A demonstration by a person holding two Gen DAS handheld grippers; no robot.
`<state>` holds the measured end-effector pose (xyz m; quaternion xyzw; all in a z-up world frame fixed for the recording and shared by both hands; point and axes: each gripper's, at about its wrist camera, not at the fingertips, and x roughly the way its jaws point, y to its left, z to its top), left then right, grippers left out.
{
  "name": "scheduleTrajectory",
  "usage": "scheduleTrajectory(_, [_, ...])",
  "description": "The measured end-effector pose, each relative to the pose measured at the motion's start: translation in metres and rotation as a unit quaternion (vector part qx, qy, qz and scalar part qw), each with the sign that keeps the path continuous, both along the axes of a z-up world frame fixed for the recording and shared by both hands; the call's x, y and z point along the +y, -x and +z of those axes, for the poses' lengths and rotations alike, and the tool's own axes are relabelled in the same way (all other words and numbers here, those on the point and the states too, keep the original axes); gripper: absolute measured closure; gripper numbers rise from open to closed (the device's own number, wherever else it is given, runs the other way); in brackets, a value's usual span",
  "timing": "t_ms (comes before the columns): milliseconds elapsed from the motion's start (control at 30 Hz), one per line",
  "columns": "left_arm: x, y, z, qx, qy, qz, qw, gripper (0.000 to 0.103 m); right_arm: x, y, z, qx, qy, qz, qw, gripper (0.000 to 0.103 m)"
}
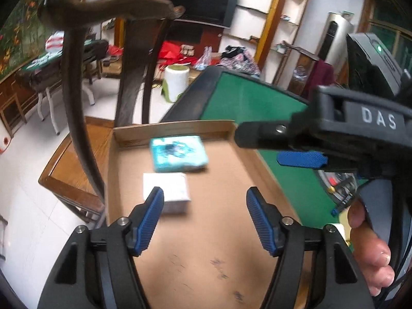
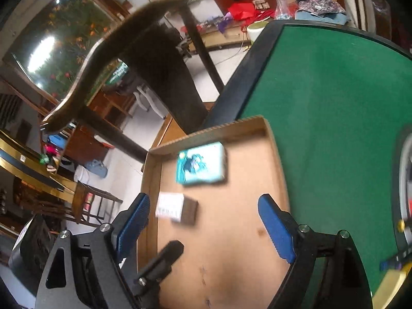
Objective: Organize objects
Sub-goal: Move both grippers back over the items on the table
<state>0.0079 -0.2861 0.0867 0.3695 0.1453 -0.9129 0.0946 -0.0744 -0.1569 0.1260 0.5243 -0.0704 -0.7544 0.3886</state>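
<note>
I see both grippers, left gripper [image 1: 205, 221] and right gripper [image 2: 204, 228], spread open and empty over a cardboard tray [image 1: 206, 252] on the green-felt counter [image 1: 247, 103]. Inside lie a blurred teal packet [image 1: 179, 153], possibly tissues, and a white box [image 1: 167, 191]; a wooden chair [image 1: 103, 7] stands beside.

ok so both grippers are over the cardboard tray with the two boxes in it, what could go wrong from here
1. The left gripper and right gripper are both open above the shallow cardboard tray, close together; they could collide.
2. The small white box lies close beside the teal printed box, so grabbing one may nudge the other.
3. The tray overhangs the green felt table toward the wooden chair; pressing down might tip it.
</note>
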Motion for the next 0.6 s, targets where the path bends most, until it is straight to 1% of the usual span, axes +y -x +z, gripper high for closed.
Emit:
scheduleTrajectory(100, [0.025, -0.01, 0.003, 0.009, 0.002, -0.021, 0.9997, 0.037, 0.033, -0.012, 0.002, 0.002, 0.013, -0.011, 1.0, 0.012])
scheduleTrajectory(133, [0.039, -0.017, 0.0, 0.012, 0.003, -0.03, 0.9995, 0.037, 0.046, -0.016, 0.002, 0.005, 0.017, -0.015, 1.0, 0.012])
scheduleTrajectory(200, [0.056, -0.019, 0.002, 0.013, 0.006, -0.042, 0.999, 0.037, 0.072, -0.026, 0.004, 0.009, 0.025, -0.023, 0.999, 0.012])
scheduleTrajectory(267, [0.078, -0.023, -0.001, 0.012, 0.011, -0.065, 0.9978, 0.036, 0.098, -0.03, 0.002, 0.012, 0.035, -0.029, 0.999, 0.012])
scheduleTrajectory(333, [0.099, -0.025, -0.002, 0.009, 0.018, -0.093, 0.9954, 0.033, 0.123, -0.038, 0.001, 0.015, 0.036, -0.032, 0.999, 0.011])
scheduleTrajectory(400, [0.125, -0.026, -0.007, 0.002, 0.026, -0.133, 0.9907, 0.027, 0.148, -0.045, 0.0, 0.022, 0.037, -0.038, 0.998, 0.011])
scheduleTrajectory(500, [0.159, -0.026, -0.011, -0.005, 0.041, -0.181, 0.9826, 0.027, 0.184, -0.054, -0.003, 0.041, 0.034, -0.05, 0.997, 0.011])
scheduleTrajectory(533, [0.172, -0.023, -0.013, -0.009, 0.053, -0.202, 0.9778, 0.027, 0.197, -0.057, -0.003, 0.05, 0.035, -0.057, 0.996, 0.01])
scheduleTrajectory(600, [0.188, -0.017, -0.018, -0.02, 0.062, -0.234, 0.97, 0.025, 0.219, -0.058, -0.006, 0.058, 0.041, -0.069, 0.995, 0.009])
